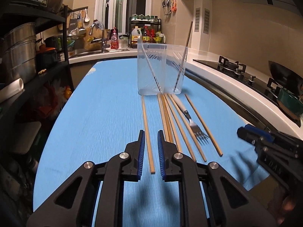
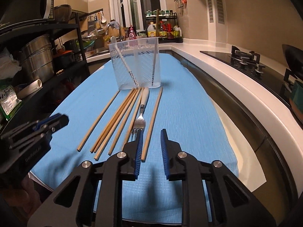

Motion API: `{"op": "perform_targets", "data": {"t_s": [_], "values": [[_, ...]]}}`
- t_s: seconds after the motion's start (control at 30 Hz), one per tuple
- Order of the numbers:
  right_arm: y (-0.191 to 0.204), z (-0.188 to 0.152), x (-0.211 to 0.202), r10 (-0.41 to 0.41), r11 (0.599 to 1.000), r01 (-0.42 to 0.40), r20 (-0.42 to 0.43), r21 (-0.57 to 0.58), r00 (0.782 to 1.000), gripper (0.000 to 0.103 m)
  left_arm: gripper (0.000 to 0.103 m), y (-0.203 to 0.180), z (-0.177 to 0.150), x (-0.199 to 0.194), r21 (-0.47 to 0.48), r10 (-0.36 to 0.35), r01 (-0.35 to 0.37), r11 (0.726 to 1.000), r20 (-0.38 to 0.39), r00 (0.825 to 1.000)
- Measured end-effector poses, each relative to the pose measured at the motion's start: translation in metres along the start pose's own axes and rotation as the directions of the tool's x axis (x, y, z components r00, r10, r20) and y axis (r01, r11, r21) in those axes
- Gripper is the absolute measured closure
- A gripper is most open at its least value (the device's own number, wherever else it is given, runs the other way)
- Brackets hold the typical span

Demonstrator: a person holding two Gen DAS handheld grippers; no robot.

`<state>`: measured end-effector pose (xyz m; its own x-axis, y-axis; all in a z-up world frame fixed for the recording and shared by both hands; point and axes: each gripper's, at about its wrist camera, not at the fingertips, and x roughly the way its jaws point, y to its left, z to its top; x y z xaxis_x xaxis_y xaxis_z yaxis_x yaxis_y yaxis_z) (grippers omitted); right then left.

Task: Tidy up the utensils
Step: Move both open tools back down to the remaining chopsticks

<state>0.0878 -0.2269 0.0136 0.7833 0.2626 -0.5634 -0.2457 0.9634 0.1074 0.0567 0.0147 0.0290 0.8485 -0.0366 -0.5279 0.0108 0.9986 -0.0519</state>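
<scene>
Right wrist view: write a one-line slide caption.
Right hand-held gripper straddles a wooden chopstick beside a fork on the blue mat.

left gripper (image 1: pixel 151 138) straddling, not pinching, the leftmost chopstick (image 1: pixel 148 134) on blue mat (image 1: pixel 106 104); fork (image 1: pixel 193 125) and clear holder (image 1: pixel 162 70) beyond.

Motion-blurred right tool (image 1: pixel 244 132); fork (image 2: pixel 139 121) tines partly behind blue pad.

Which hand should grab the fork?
Probably the right hand-held gripper: the fork lies just ahead of its fingers, tines nearest. The left hand-held gripper straddles the far-left chopstick.
</scene>
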Motion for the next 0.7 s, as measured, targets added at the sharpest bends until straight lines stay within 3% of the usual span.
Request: {"op": "perform_targets", "data": {"t_s": [0.4,0.7], "values": [[0.005,-0.015,0.034,0.045,0.999,-0.045,-0.111,0.007,0.993,0.081,0.09,0.016,-0.025,0.018,-0.101,-0.085,0.08,0.992,-0.046,0.995],[0.017,-0.019,0.05,0.047,0.998,-0.05,-0.141,-0.022,0.989,0.08,0.09,0.002,-0.027,0.034,-0.049,-0.016,0.013,0.999,-0.06,0.998]]}}
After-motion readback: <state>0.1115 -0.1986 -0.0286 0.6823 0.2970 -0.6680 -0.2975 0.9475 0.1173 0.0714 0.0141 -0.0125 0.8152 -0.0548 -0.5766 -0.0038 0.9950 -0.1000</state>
